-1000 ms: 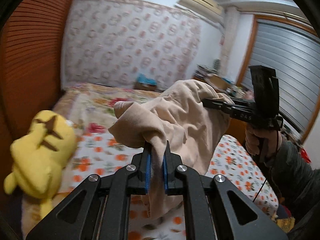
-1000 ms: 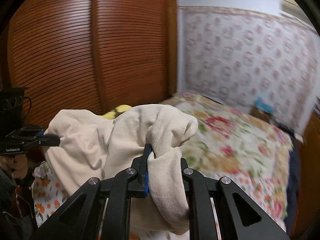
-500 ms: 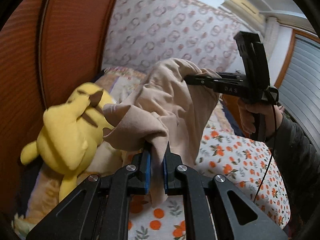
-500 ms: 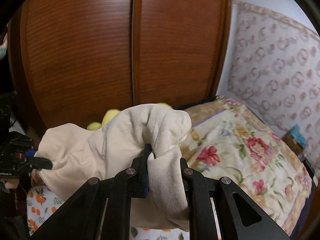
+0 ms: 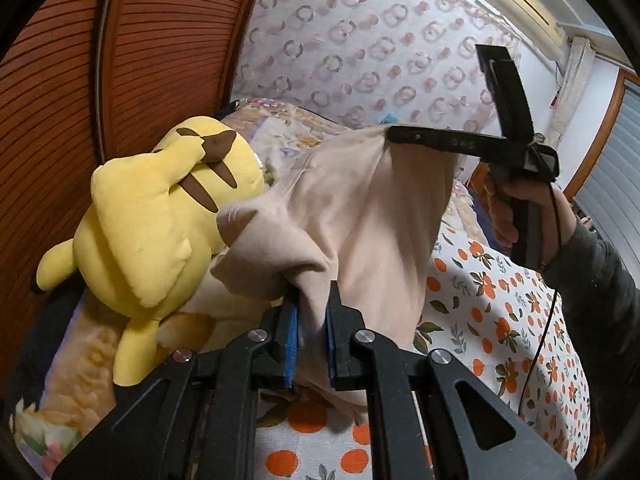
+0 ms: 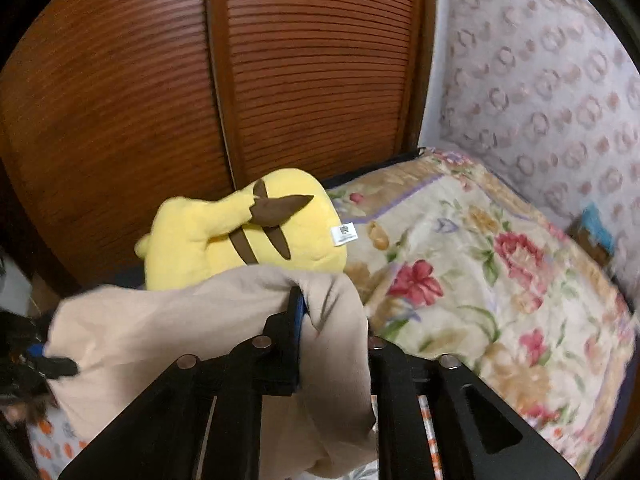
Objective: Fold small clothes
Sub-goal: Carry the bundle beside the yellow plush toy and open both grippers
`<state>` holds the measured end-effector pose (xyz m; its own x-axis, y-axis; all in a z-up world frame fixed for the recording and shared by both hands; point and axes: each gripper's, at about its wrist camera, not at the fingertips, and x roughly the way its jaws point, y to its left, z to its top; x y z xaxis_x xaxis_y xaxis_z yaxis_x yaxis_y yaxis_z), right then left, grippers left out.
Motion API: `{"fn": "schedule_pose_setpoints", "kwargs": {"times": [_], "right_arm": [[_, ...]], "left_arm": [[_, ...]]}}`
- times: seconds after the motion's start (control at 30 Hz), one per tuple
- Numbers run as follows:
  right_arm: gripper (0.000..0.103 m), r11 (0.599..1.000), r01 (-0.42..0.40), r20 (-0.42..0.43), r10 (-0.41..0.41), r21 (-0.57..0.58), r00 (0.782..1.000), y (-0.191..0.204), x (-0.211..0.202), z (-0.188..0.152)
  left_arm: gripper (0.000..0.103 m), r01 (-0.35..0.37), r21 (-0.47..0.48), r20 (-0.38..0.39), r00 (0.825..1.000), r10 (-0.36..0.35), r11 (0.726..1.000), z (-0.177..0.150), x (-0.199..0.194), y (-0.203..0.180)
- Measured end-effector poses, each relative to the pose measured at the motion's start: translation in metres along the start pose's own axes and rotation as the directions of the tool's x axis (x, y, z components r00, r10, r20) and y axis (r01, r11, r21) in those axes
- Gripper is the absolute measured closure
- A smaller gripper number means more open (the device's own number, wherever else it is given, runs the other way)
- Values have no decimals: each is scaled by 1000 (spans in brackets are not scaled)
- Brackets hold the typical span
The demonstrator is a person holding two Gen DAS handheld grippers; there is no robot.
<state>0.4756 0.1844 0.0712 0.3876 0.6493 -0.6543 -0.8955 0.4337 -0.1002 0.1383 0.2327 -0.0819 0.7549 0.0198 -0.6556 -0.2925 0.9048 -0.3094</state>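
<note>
A beige garment [image 5: 360,216] hangs in the air between my two grippers, above the bed. My left gripper [image 5: 310,328] is shut on one bunched edge of it. My right gripper [image 5: 394,134] is shut on another edge, up and to the right in the left wrist view. In the right wrist view the garment [image 6: 168,332] drapes over my right gripper [image 6: 320,320] and hides its right finger. The left gripper [image 6: 44,360] pinches the cloth at the far left edge there.
A yellow plush toy [image 5: 160,224] lies on the bed to the left, also in the right wrist view [image 6: 244,232]. An orange-flower sheet [image 5: 500,320] and a floral blanket [image 6: 480,280] cover the bed. A slatted wooden wardrobe [image 6: 280,80] stands behind.
Both grippers have swung left toward the wardrobe and lowered with the garment held between them. The plush toy now looms larger and closer. Both grips are unchanged.
</note>
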Motion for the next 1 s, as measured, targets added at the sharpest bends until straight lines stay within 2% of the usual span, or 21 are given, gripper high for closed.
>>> {"fn": "schedule_pose_setpoints", "kwargs": {"times": [0.03, 0.07, 0.1, 0.13, 0.23, 0.3, 0.4, 0.47, 0.5, 0.53, 0.67, 0.73, 0.77, 1.0], "right_arm": [[57, 1000, 24, 4, -24, 19, 1000, -2, -2, -1], [55, 998, 46, 6, -46, 33, 999, -1, -6, -4], [52, 997, 54, 11, -55, 48, 998, 11, -22, -15], [46, 996, 59, 17, -61, 70, 998, 9, -27, -22], [35, 989, 55, 27, -59, 136, 998, 18, -48, -52], [28, 982, 21, 12, -24, 190, 1000, 23, -51, -72], [28, 973, 13, -27, -7, 230, 1000, 33, -43, -91], [28, 970, 3, -42, 8, 245, 999, 39, -35, -99], [28, 967, -2, -41, 13, 257, 999, 41, -32, -101], [28, 963, -4, -46, 17, 269, 999, 43, -29, -102], [28, 962, 0, -20, 6, 273, 1000, 51, -41, -100], [28, 965, 26, 2, -28, 260, 1000, 53, -57, -105], [28, 965, 36, 11, -40, 259, 999, 57, -65, -109], [28, 956, 120, 67, -143, 268, 988, 90, -144, -149]], "left_arm": [[78, -5, 15, 2, 1000, 5, 1000, 0, -1, -2], [72, -2, 25, 3, 1000, 2, 1000, -1, -2, -3], [62, 1, 34, 3, 1000, -1, 999, -1, -1, -3], [57, 0, 41, 4, 1000, 0, 999, -2, -2, -4], [57, 0, 50, -10, 1000, 1, 999, -3, 1, -3], [57, -3, 54, -26, 1000, 4, 999, -6, 4, -3], [57, -10, 64, -35, 999, 13, 998, -11, 4, -4], [44, -14, 66, -32, 999, 16, 998, -13, 1, -3], [26, -15, 67, -29, 999, 17, 998, -15, -1, -3], [19, -15, 71, -21, 1000, 17, 997, -15, -3, -4], [18, -46, 117, 7, 999, 45, 992, -16, -16, -13], [10, -74, 142, 30, 997, 70, 987, -15, -21, -19], [10, -80, 158, 53, 996, 73, 984, -15, -27, -23], [9, -59, 212, 124, 992, 33, 975, -15, -52, -54]]}}
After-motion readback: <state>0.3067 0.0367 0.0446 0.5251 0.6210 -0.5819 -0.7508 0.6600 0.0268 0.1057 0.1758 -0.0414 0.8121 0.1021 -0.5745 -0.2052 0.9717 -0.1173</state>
